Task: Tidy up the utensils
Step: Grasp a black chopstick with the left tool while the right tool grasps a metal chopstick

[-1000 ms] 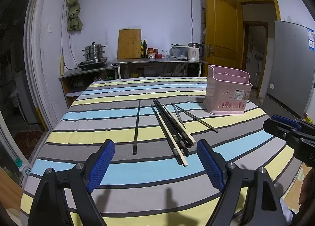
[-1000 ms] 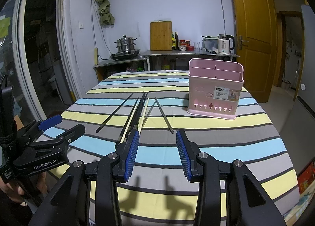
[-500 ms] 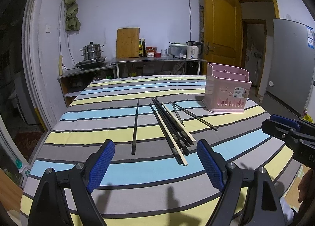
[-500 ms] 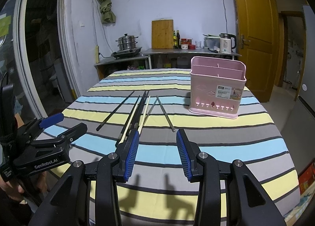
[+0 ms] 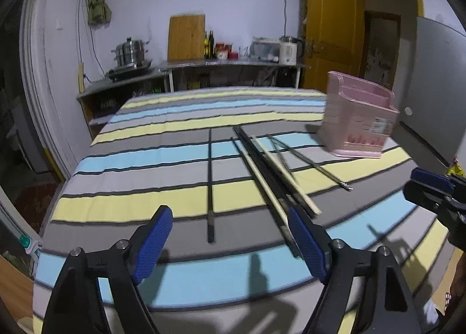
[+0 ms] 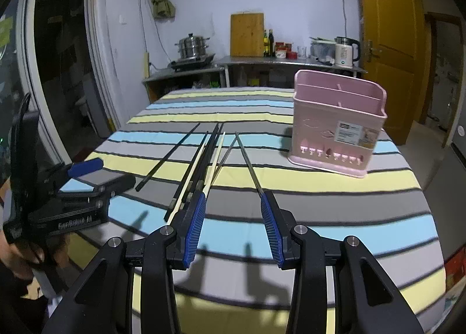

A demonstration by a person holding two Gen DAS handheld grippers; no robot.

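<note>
The work surface is a table covered with a cloth striped in blue, yellow, grey and black (image 6: 320, 188). A loose group of chopsticks lies on the cloth near its middle: one single black chopstick (image 5: 210, 185) lies apart on the left of the group, a bundle of black and pale wooden chopsticks (image 5: 271, 176) lies side by side in the centre, and two thin metal chopsticks (image 6: 247, 159) lie crossed on the right. A pink plastic utensil basket with inner dividers (image 6: 337, 127) stands upright on the cloth, to the right of the chopsticks and clear of them; what its compartments contain cannot be told. The left gripper (image 5: 230, 242), black with blue ribbed pads, hovers above the near end of the single black chopstick with its jaws spread wide; the jaws have just been closing slightly, and the chopstick's near tip appears in the gap between them without contact from either pad. The right gripper (image 6: 233, 217), of the same build, hovers over the near ends of the bundle and of the metal pair, jaws apart and holding nothing. In the right wrist view a hand (image 6: 26, 249) grasps the left gripper's handle at the frame's left edge. Beyond the table stands a low counter (image 6: 262, 63) carrying a steel steamer pot (image 6: 192, 45), a wooden cutting board (image 6: 247, 34) and a white kettle (image 6: 345, 53).
</note>
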